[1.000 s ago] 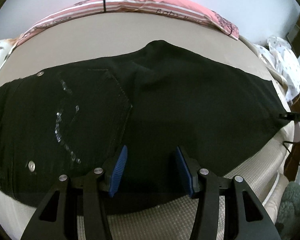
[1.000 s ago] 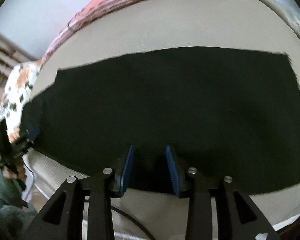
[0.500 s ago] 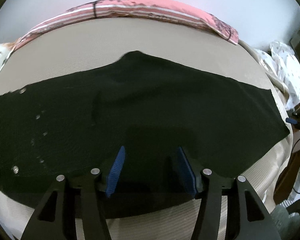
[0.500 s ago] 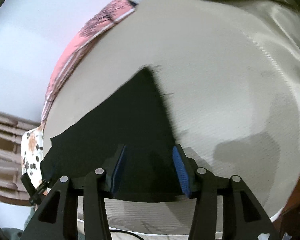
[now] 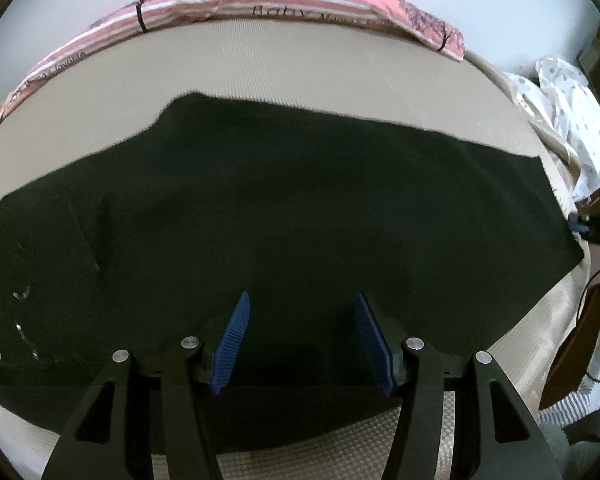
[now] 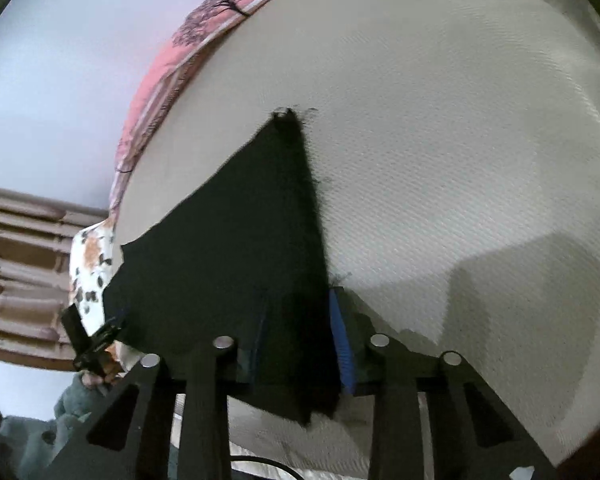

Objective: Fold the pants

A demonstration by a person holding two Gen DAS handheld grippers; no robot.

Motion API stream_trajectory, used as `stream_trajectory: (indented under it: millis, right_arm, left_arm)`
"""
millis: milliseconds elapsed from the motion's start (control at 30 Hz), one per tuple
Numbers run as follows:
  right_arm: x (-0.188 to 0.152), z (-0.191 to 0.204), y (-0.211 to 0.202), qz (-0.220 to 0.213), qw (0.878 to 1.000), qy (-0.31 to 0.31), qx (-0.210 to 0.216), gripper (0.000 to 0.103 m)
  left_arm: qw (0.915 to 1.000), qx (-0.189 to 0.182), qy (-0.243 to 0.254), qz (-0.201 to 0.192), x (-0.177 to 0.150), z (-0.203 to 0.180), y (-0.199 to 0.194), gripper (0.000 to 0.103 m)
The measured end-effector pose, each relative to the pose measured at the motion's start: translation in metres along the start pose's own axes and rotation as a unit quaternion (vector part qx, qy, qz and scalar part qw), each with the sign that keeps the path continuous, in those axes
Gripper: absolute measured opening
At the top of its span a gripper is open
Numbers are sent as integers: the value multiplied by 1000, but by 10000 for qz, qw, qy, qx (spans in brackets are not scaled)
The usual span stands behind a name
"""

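Note:
Black pants [image 5: 284,216] lie flat across a beige mattress [image 5: 300,64], waist with rivets at the left, leg hem at the right. My left gripper [image 5: 300,340] is open, hovering over the near edge of the pants with nothing between its blue pads [image 5: 234,344]. In the right wrist view the pants [image 6: 236,248] narrow to the hem end. My right gripper [image 6: 298,344] is open, with the hem corner lying between its jaws; the right blue pad [image 6: 340,344] sits at the hem's edge. The right gripper also shows at the far right of the left wrist view [image 5: 596,226].
A pink striped blanket [image 5: 284,4] lies along the mattress's far edge. White dotted fabric [image 5: 572,120] is bunched at the right, beside wooden furniture. A flowered cloth [image 6: 90,276] and wooden slats are at the left of the right wrist view.
My right gripper swung from the middle of the leg to the hem end, and its jaws now straddle the hem corner. My left gripper drew back a little and stayed open.

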State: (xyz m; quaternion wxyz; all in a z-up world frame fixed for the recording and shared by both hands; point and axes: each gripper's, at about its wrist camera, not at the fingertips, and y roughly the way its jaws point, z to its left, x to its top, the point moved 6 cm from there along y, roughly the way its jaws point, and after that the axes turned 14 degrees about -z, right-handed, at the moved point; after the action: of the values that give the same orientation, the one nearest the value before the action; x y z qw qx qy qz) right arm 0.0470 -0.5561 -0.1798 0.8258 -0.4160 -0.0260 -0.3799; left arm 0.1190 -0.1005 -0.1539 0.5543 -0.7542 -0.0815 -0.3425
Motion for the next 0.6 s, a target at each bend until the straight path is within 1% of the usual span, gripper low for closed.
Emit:
stream_trajectory:
  millis: [33,100,200,300,367,500,600]
  right_arm:
    - [2,2,3,-12,10000,-2,83,24]
    - [5,4,11,-29,9997,7,244,15]
    - [8,5,19,-86,9988,141,466,11]
    - [8,6,24,-169,9976,276,605,10]
    - [8,10,25,-228,9979,270,535,9]
    - [6,20,20,-431,9984,251,274,6]
    - [6,35,11,-646,9969,342,292,5]
  left_arm:
    - [10000,36,23,-31,-1,-1,1,56]
    - [9999,68,97,-111,0,-3,1,58]
    - [9997,109,193,-139,1,-6,3,61]
    - [9994,156,268,-175,0,-8,5,64]
    - [9991,174,317,-201,-1,-10,6,68]
    - [9986,225,418,-240,-1,-14,8,69]
    - [9994,120,203,-258,3,-9,4,69]
